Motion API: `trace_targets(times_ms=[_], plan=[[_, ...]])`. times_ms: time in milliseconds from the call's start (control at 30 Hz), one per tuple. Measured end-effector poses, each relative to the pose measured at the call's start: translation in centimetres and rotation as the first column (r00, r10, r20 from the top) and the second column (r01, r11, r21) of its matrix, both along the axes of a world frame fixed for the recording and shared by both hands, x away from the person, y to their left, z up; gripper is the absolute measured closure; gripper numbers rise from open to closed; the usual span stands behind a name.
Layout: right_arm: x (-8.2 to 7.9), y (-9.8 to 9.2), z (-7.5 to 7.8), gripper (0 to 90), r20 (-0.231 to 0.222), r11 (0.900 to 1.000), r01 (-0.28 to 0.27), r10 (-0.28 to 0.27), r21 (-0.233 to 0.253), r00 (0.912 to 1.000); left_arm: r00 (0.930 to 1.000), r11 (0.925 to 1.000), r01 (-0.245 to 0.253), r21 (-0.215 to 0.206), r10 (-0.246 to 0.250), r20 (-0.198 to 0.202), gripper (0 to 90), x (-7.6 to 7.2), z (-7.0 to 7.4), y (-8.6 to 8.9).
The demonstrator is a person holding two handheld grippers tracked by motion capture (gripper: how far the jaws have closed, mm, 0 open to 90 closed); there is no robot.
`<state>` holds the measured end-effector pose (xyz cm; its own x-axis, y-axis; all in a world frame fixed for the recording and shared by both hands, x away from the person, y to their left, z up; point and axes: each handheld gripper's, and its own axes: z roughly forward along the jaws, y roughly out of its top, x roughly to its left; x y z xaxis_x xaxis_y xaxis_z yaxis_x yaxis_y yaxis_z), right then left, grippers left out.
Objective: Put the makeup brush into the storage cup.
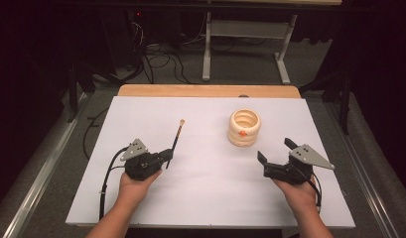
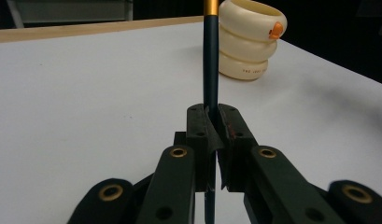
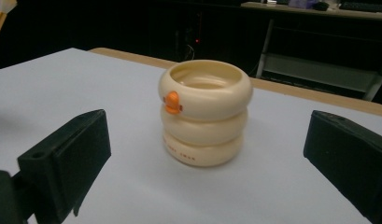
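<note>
**Brush held ready, holder waiting ahead of the open tool**

Brush and holder are the two things we are working with, and we start from the widest surface. Our bench (image 1: 156,198) is a white sheet over a wooden top, bare apart from the cream holder, so both hands have room to move freely.

That holder (image 1: 244,127) stands upright toward the far right of the bench, well apart from both hands. It is a pot of three stacked rings with a small orange mark (image 3: 171,102) on its side, and its mouth faces up, which we judge makes it the natural place for the brush to go.

Our right tool (image 1: 276,151) sits near the holder on its near side, jaws spread wide and gripping nothing. In the right gripper view the pot stands squarely between the two jaws but ahead of them, untouched. We read this as lining up to steady the pot.

Our left tool (image 1: 167,154) is closed tight on the brush (image 1: 176,139), pinching the dark handle low down. The shaft points away from us toward the far side of the bench, with the gold band (image 2: 210,6) and pale tip (image 1: 182,121) free in the air. Gripping near the bottom end leaves most of the length clear, which we judge suits dropping it into the pot.
</note>
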<state>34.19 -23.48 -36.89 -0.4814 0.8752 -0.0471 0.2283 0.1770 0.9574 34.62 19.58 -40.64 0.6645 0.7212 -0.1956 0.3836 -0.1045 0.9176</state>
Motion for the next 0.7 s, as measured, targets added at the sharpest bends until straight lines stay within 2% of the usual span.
trace_targets(times_ms=[200, 333, 367, 433, 467, 567, 700], plan=[[0.8, 3.4, 1.0, 2.2, 0.031, 0.998, -0.055, 0.056, -0.033, 0.9979, 1.0, 1.0, -0.002, -0.007, 0.002, 0.008, 84.3, 0.1, 0.1, 0.1], [0.9, 5.1, 1.1, 2.2, 0.026, 0.997, -0.081, 0.082, -0.007, 0.9963, 0.9999, 1.0, -0.002, 0.002, 0.002, 0.01, 84.3, 0.2, 0.0, 0.1], [0.8, 5.5, 1.2, 2.2, 0.043, 0.995, -0.098, 0.098, -0.003, 0.9942, 1.0, 1.0, -0.003, 0.008, 0.003, 0.008, 84.3, 0.2, 0.0, 0.1], [0.6, 5.9, 0.9, 2.2, 0.053, 0.994, -0.11, 0.11, -0.004, 0.9925, 0.9999, 0.9999, -0.004, 0.016, 0.004, 0.012, 84.3, 0.1, 0.0, 0.0], [0.5, 6.0, 0.6, 2.2, 0.047, 0.993, -0.115, 0.115, -0.004, 0.9922, 0.9999, 0.9998, -0.004, 0.018, 0.003, 0.014, 84.3, 0.0, 0.1, 0.0], [0.4, 6.4, -0.2, 2.2, 0.034, 0.991, -0.124, 0.125, -0.047, 0.9916, 0.9997, 0.9999, -0.006, 0.012, 0.006, 0.023, 84.3, -0.3, 0.3, 0.0], [-0.1, 6.2, -1.2, 2.2, 0.004, 0.991, -0.12, 0.12, -0.058, 0.9928, 0.9996, 1.0, -0.003, 0.006, 0.003, 0.028, 84.3, -0.5, 0.4, 0.1]])
